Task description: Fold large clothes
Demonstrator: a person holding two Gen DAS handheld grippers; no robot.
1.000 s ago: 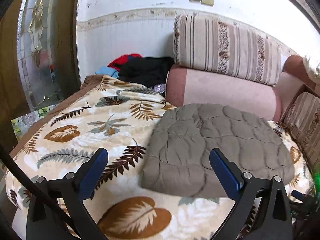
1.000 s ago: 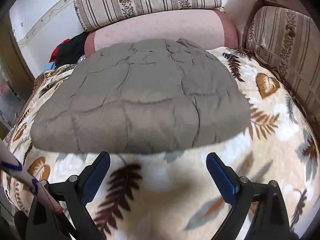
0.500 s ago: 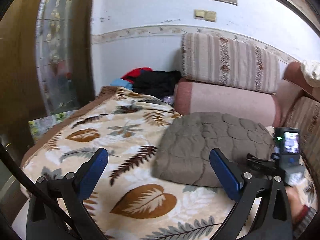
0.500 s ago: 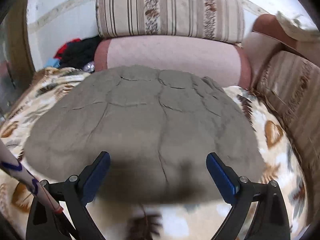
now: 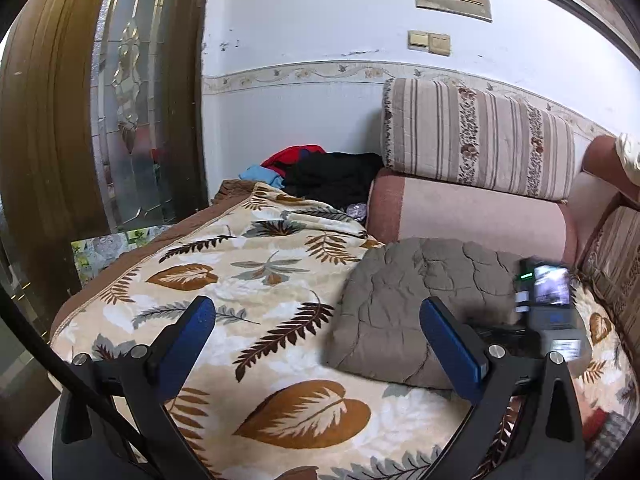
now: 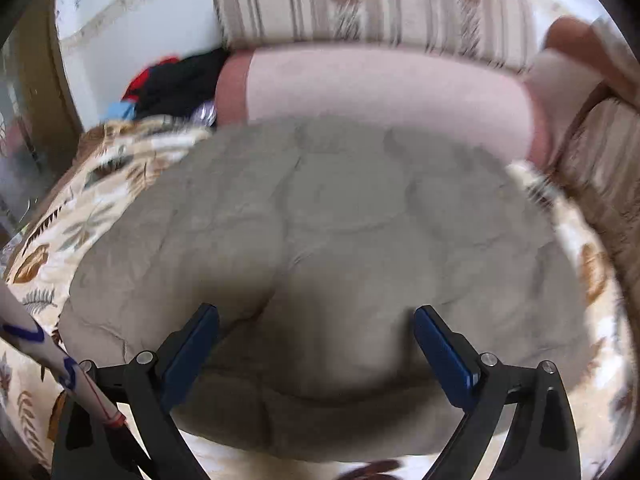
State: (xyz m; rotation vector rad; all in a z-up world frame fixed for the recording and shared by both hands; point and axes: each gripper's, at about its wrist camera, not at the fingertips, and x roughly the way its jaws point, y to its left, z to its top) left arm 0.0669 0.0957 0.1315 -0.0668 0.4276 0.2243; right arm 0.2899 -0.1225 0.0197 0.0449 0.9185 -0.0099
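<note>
A folded grey quilted garment (image 5: 416,300) lies on the leaf-patterned blanket (image 5: 240,280) covering the sofa seat. My left gripper (image 5: 316,340) stands open above the blanket, back from the garment's left edge, with nothing between its fingers. In the right wrist view the grey garment (image 6: 340,220) fills the middle of a blurred frame. My right gripper (image 6: 316,344) is open and low over the garment's near edge, its blue pads on either side of a bulge in the fabric. The right gripper's body with its small screen (image 5: 550,296) shows over the garment in the left wrist view.
A pile of black, red and blue clothes (image 5: 324,172) lies at the sofa's far end by the wall. Striped cushions (image 5: 476,136) and a pink bolster (image 5: 468,212) back the seat. A wooden door with patterned glass (image 5: 132,100) stands at left.
My left gripper has pulled back and risen, so more of the wall and door shows. My right gripper has moved forward and down onto the garment's near edge.
</note>
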